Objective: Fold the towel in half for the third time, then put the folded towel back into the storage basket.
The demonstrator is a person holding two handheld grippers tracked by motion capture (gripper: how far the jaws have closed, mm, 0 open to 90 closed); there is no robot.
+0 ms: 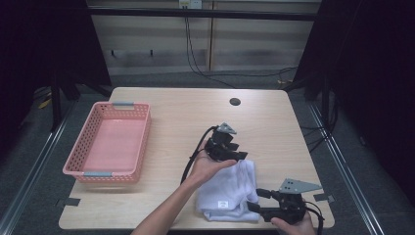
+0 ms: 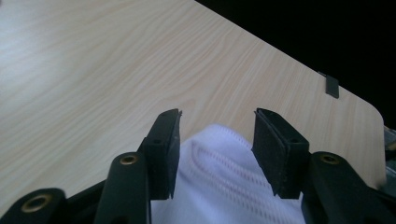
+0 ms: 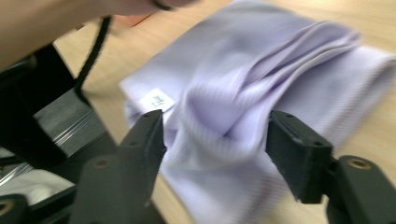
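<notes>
**Two grippers open at folded cloth**

One light wooden table (image 1: 166, 107) stands amid dark surroundings. Folded white cloth (image 1: 227, 188) lies at its near right. Left gripper (image 2: 217, 140) and right gripper (image 3: 215, 140) stand apart, cloth between unclamped. Right gripper view is blurred.

Right gripper (image 3: 215, 140): two black jaws rise from bottom edge, spread apart, pads clear of cloth. Folded white garment (image 3: 261, 93) lies on wooden table (image 3: 373, 130), beyond and between jaws, blurred. Small white label (image 3: 158, 99) on garment's near-left corner, just above left jaw tip. Person's forearm (image 3: 60, 23) left of garment, at top left. Black cable (image 3: 93, 51) hangs below forearm, beside garment's left edge.
</notes>
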